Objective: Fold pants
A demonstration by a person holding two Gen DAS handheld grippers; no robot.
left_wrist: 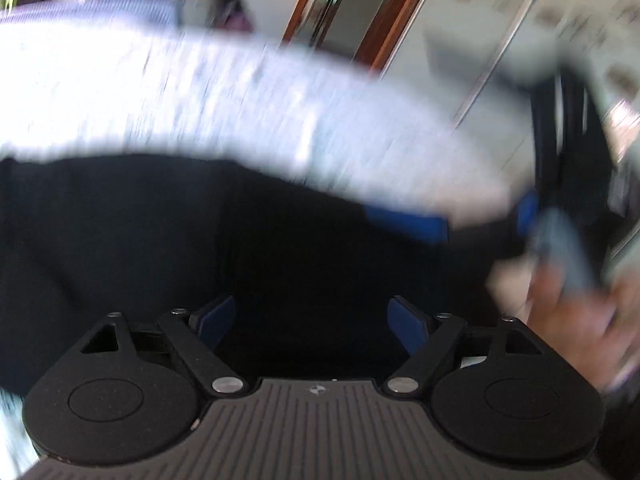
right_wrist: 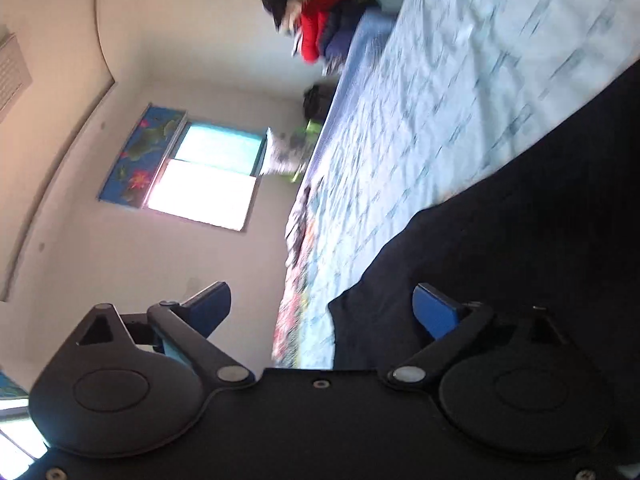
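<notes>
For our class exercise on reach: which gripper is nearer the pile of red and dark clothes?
Neither is clearly nearer. Left gripper and right gripper both see the clothes pile far across the bed.

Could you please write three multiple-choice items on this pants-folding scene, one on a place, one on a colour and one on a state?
1. Where do the pants lie?
A. On the light patterned bedspread
B. On a wooden chair
C. In a basket

2. What colour are the pants?
A. Red
B. Very dark, near black
C. Yellow

3. How do the right gripper's fingers stand?
A. Clamped on the pants
B. Shut on nothing
C. Spread apart, gripping nothing

Answers:
1 A: the pants spread over the bedspread, as the left wrist view also shows.
2 B: the cloth reads as near black against the pale cover.
3 C: the right gripper has its blue fingers wide apart with the pants' edge only beyond them. The left gripper also stands open above the cloth.
</notes>
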